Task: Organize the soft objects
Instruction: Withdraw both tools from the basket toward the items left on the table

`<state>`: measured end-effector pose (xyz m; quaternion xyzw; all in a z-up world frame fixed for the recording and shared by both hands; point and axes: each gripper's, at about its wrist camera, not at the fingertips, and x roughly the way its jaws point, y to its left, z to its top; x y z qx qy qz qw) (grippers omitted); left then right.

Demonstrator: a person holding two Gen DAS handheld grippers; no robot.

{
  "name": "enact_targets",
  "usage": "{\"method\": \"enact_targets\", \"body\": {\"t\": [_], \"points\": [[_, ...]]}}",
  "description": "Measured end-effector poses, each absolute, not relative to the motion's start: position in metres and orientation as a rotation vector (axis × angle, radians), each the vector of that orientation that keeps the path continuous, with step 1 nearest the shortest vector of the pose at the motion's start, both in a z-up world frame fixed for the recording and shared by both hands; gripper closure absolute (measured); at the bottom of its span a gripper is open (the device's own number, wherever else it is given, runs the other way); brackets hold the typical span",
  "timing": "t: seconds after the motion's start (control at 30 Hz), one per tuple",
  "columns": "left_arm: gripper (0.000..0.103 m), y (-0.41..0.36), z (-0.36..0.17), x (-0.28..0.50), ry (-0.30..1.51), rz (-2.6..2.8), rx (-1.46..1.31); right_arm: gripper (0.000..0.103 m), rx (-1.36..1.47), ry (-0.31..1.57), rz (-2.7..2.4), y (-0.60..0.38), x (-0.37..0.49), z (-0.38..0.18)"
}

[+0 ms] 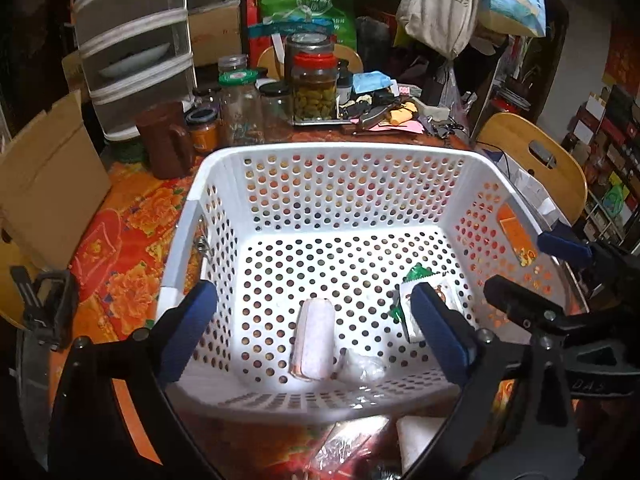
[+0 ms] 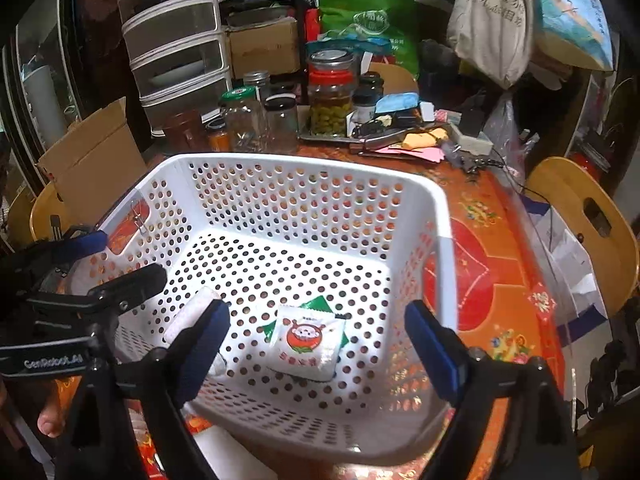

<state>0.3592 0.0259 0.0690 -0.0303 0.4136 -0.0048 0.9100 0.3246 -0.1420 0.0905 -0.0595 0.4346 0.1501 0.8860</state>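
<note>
Table [image 2: 500, 248]: orange floral cloth covering it, crowded at the far side.

Basket [image 1: 332, 152]: white, perforated, sitting on the table near its front edge, taking up the middle of both views. An orange tag [image 1: 516, 232] is hanging on its right wall.

Jars [image 1: 314, 88]: a cluster standing behind the basket, the tallest holding green pickles under a red lid.

Left gripper [image 1: 316, 332]: hovering low over the basket's near wall, pointing forward and slightly down. Its blue-padded fingers are standing wide apart, grasping nothing; the left finger is lying over the left rim, the right one inside, in front of the packet.

Right gripper [image 2: 320, 348]: hanging over the basket's near right corner, angled toward the floor of it. Fingers likewise spread, empty, with the packet showing between them.

Roll [image 1: 314, 340]: pale pink and white, lying on the basket floor near the front wall, lengthwise front to back.

Packet [image 2: 306, 342]: white with a red cartoon face and green edges, lying flat on the basket floor, right of the roll and apart from it.
</note>
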Motion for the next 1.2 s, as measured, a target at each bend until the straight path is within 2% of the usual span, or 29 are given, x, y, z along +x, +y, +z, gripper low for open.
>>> {"method": "enact_targets", "body": {"t": [0.13, 0.57, 0.87, 1.2], "points": [[0.003, 0.023, 0.08, 0.339, 0.822, -0.008, -0.062, 0.007, -0.113, 0.88, 0.314, -0.15, 0.312, 0.097], [0.003, 0.02, 0.096, 0.261, 0.769, -0.018, -0.002, 0.006, -0.107, 0.807, 0.343, -0.168, 0.254, 0.111], [0.003, 0.032, 0.075, 0.208, 0.761, -0.021, -0.034, 0.006, -0.134, 0.784, 0.333, -0.181, 0.213, 0.101], [0.003, 0.047, 0.027, 0.178, 0.809, -0.016, -0.079, 0.006, -0.101, 0.775, 0.422, -0.176, 0.172, 0.072]]}}
